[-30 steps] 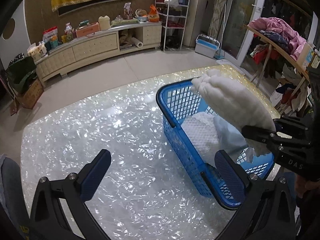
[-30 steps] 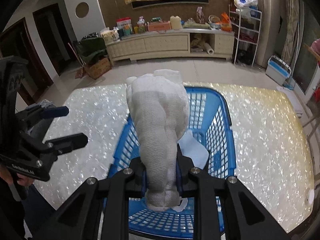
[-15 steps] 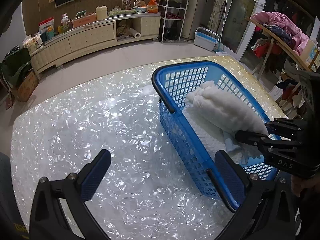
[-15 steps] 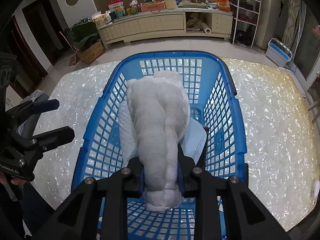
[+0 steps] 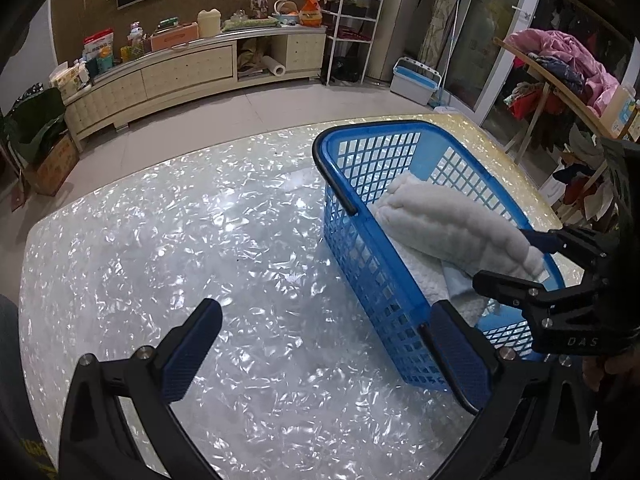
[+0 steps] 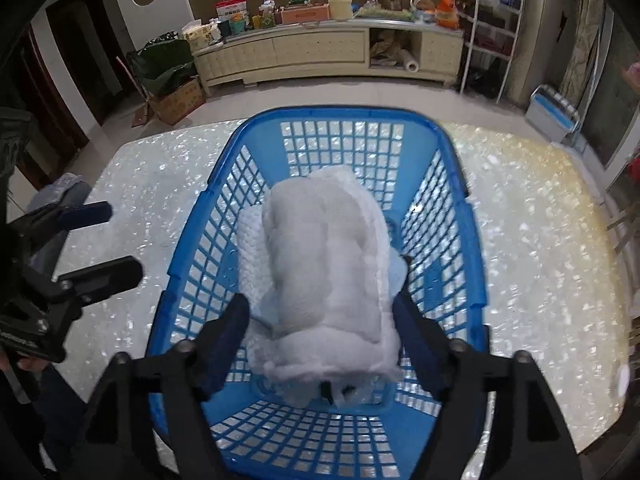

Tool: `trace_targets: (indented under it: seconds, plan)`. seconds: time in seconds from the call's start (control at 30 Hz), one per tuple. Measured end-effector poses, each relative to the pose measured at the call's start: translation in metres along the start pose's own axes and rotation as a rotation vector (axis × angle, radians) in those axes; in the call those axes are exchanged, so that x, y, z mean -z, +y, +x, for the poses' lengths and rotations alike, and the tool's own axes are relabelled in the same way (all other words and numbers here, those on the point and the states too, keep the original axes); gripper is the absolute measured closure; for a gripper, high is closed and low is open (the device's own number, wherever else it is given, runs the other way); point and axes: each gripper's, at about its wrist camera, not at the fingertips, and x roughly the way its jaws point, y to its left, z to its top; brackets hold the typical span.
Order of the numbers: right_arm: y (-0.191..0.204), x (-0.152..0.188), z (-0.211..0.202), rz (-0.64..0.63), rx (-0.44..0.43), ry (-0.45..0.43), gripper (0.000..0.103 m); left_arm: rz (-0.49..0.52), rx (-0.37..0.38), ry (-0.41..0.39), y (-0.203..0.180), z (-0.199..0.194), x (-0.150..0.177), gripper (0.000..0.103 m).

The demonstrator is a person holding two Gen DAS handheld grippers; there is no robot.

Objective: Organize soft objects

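The white fluffy towel (image 6: pixel 324 276) lies in the blue basket (image 6: pixel 452 168), in the middle of the right wrist view. The right tongs (image 6: pixel 320 344) are opening around it, pads off its sides. The left tongs (image 5: pixel 320 356) hang open and empty at the bottom, over the shiny table (image 5: pixel 160 240).

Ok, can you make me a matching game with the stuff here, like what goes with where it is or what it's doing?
Things:
1. white towel
2. basket
3. left gripper
4. right gripper

Matches:
A. blue, standing on the table
B. open over bare tabletop, nothing between its fingers
C. lying in the basket on other cloths
D. jaws opening around the towel

Pairs: 1-C, 2-A, 3-B, 4-D
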Motion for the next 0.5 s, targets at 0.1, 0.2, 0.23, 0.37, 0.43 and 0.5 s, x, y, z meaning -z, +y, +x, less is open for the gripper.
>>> trace_targets:
  seconds: [0.1,0.2,0.23,0.37,0.43,0.5]
  plan:
    - [-0.001,0.004,-0.01,-0.006,0.027,-0.028,0.016,-0.008,0.007,-0.018,0.001,-0.009,0.005,0.0]
    - [-0.001,0.01,-0.022,-0.006,0.035,-0.053,0.005,-0.011,0.005,-0.046,0.002,-0.021,0.012,0.0]
    - [0.0,0.013,-0.027,-0.006,0.041,-0.061,0.002,-0.01,0.003,-0.057,0.001,-0.026,0.013,0.0]
    - [0.003,0.024,-0.045,0.005,0.038,-0.095,0.0,0.001,-0.01,-0.124,-0.006,-0.052,0.023,0.0]
    - [0.006,0.03,-0.056,0.017,0.037,-0.117,0.0,0.009,-0.008,-0.159,-0.01,-0.067,0.03,0.0]
    - [0.009,0.038,-0.071,0.028,0.032,-0.155,0.0,0.014,-0.004,-0.186,-0.016,-0.082,0.038,0.0]
